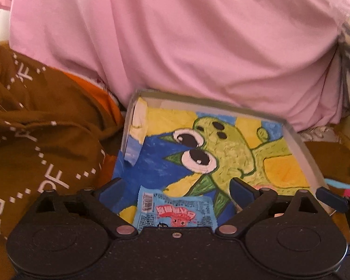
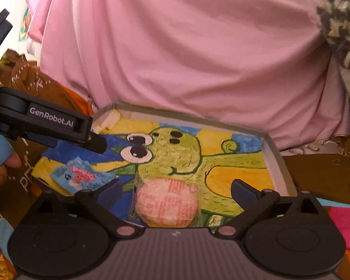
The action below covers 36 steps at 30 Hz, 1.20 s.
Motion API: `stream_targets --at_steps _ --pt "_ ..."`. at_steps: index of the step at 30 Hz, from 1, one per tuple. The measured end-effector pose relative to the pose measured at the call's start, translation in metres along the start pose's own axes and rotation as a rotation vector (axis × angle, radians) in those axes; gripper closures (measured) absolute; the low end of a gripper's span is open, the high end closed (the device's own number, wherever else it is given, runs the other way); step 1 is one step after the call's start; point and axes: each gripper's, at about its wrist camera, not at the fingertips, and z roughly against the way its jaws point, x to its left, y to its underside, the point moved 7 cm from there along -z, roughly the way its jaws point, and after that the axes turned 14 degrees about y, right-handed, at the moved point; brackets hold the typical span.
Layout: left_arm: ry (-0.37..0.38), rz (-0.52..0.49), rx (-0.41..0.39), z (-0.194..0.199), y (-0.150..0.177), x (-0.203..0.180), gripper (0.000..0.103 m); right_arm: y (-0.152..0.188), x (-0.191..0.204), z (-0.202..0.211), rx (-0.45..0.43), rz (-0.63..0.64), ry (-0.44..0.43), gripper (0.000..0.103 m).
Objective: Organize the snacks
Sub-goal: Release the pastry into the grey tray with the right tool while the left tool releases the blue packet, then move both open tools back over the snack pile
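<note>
With both my left gripper (image 1: pixel 175 186) and right gripper (image 2: pixel 175 187) spread wide and empty, I judge the flat blue foil candy packet (image 1: pixel 175 212), lying in the shallow painted cardboard tray (image 1: pixel 301 144), light, crinkly and slippery, best pinched by its edge.

a shallow tray (image 2: pixel 277 156) is lying in front of a large draped cloth (image 2: pixel 175 46). a flat snack packet (image 2: pixel 81 175) is lying in the tray at its near left corner. a round wrapped snack (image 2: pixel 166 201) is lying in the tray near the front edge, right of the packet and apart from it. a printed fabric (image 1: pixel 35 140) is lying left of the tray.
</note>
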Motion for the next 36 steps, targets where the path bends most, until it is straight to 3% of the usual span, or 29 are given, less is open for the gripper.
stream_targets --at_steps 10,23,30,36 --pt "0.028 -0.062 -0.089 0.054 -0.004 -0.030 0.001 -0.018 -0.027 0.057 -0.101 -0.088 0.014 0.000" --pt "0.113 -0.146 -0.125 0.133 0.030 -0.071 0.001 -0.011 -0.053 0.150 -0.177 -0.086 0.025 0.000" --pt "0.140 -0.188 -0.099 0.163 0.062 -0.080 0.001 0.012 -0.053 0.188 -0.166 -0.037 0.030 0.000" --pt "0.153 -0.223 -0.047 0.180 0.101 -0.072 0.001 0.055 -0.038 0.206 -0.079 0.004 0.009 0.000"
